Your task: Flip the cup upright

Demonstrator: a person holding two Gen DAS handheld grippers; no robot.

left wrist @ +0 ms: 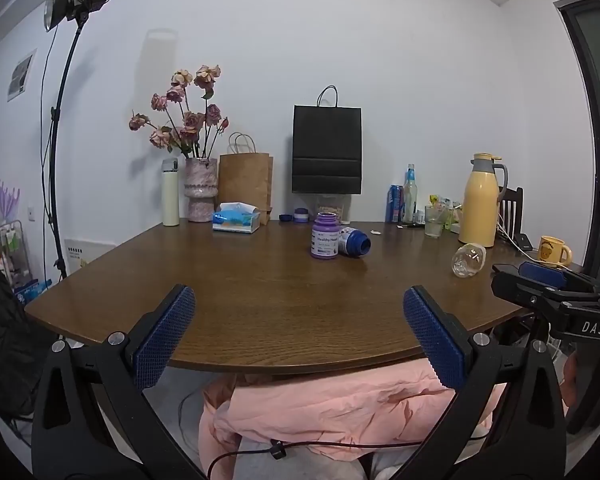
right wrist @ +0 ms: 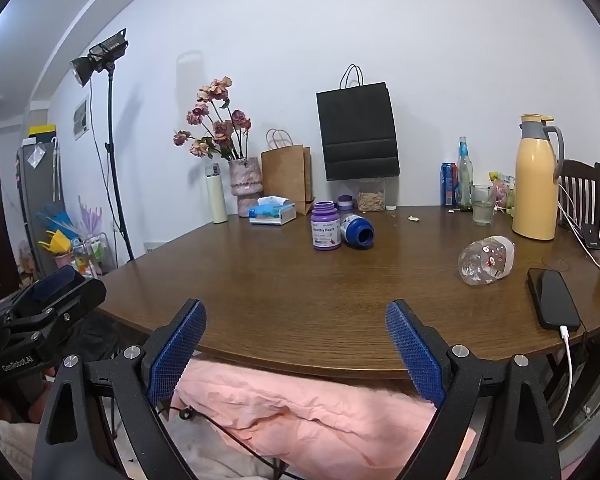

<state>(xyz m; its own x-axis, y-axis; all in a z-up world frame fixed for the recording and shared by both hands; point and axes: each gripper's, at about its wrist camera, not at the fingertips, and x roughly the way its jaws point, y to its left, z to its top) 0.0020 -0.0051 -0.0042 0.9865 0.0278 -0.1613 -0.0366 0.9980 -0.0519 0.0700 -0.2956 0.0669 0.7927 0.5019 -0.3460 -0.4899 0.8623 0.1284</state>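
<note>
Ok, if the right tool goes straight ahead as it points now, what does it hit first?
Probably nothing close: the right tool is open and points over bare table. Farther on stand the purple bottle and the tipped blue bottle. The cup lies well right of that line, though depth is unclear.

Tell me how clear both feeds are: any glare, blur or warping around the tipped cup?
Left wrist view: sharp, soft even light; the clear cup lies small near the warped right edge, table rim bowed. Right wrist view: sharp too; cup larger, faint sheen on the table, straight lines bent by the fisheye.
</note>
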